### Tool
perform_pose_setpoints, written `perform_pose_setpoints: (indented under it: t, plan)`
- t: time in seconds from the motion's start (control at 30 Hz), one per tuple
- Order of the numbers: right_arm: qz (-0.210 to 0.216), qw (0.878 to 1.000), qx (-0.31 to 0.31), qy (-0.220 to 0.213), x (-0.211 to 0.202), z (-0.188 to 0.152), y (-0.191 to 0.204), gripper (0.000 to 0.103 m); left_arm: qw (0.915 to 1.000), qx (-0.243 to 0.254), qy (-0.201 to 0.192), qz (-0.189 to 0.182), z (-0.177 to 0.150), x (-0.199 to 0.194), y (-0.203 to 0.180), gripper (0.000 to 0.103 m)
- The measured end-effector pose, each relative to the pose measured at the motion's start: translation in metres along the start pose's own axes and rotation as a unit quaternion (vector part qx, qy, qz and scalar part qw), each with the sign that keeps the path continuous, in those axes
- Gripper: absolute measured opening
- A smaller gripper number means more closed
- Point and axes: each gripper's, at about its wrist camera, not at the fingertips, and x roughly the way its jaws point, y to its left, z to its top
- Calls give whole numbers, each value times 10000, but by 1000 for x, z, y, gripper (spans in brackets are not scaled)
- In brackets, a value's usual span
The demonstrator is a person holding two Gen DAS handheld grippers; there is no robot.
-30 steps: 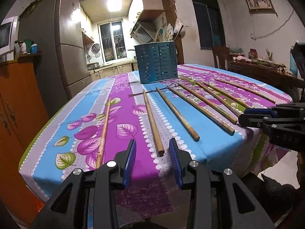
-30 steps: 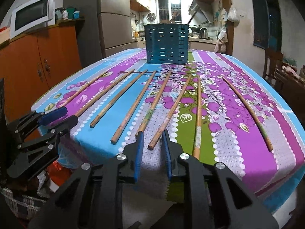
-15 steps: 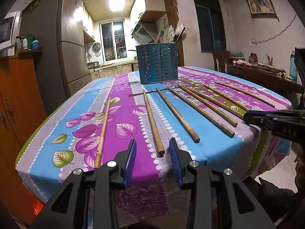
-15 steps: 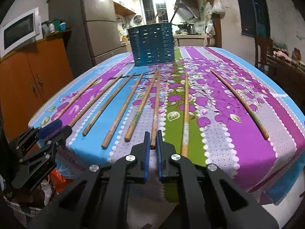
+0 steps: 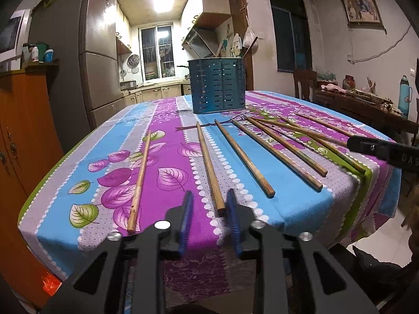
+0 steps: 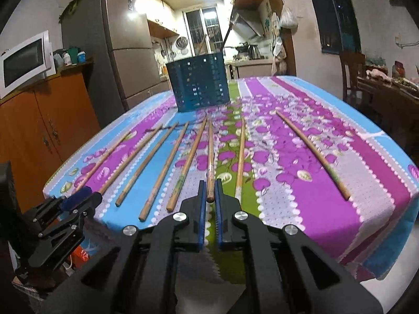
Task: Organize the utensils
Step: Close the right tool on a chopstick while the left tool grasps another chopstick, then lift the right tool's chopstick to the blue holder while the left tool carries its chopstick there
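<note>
Several wooden chopsticks lie side by side on the flowered tablecloth, pointing toward a blue slotted utensil holder at the far end, which holds a few utensils. My left gripper is at the table's near edge. Its jaws are closing with the near end of one chopstick between the blue pads, and a gap still shows on the left side. My right gripper is shut on the near end of a middle chopstick. The holder stands straight ahead of it.
An orange cabinet with a microwave and a tall refrigerator stand to the left. A wooden chair and a cluttered side table are to the right. The tablecloth hangs over the near edge.
The left jaws have narrowed around the chopstick end. The right jaws have closed from a small gap onto a middle chopstick, and the right gripper has shifted and rolled a little.
</note>
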Motion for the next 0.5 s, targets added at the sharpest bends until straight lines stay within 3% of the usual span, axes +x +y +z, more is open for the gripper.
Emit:
perform_pose_setpoints:
  t: [0.17, 0.23, 0.5]
  plan:
    - [-8, 9998, -96, -201, -9, 5, 1, 5, 10000, 39, -41, 24, -2, -1, -3, 17]
    - [1, 9996, -132, -246, -11, 6, 2, 5, 10000, 52, -75, 39, -3, -2, -4, 10]
    - [2, 9993, -144, -343, -16, 8, 3, 5, 9998, 93, -156, 105, -3, -9, -6, 8]
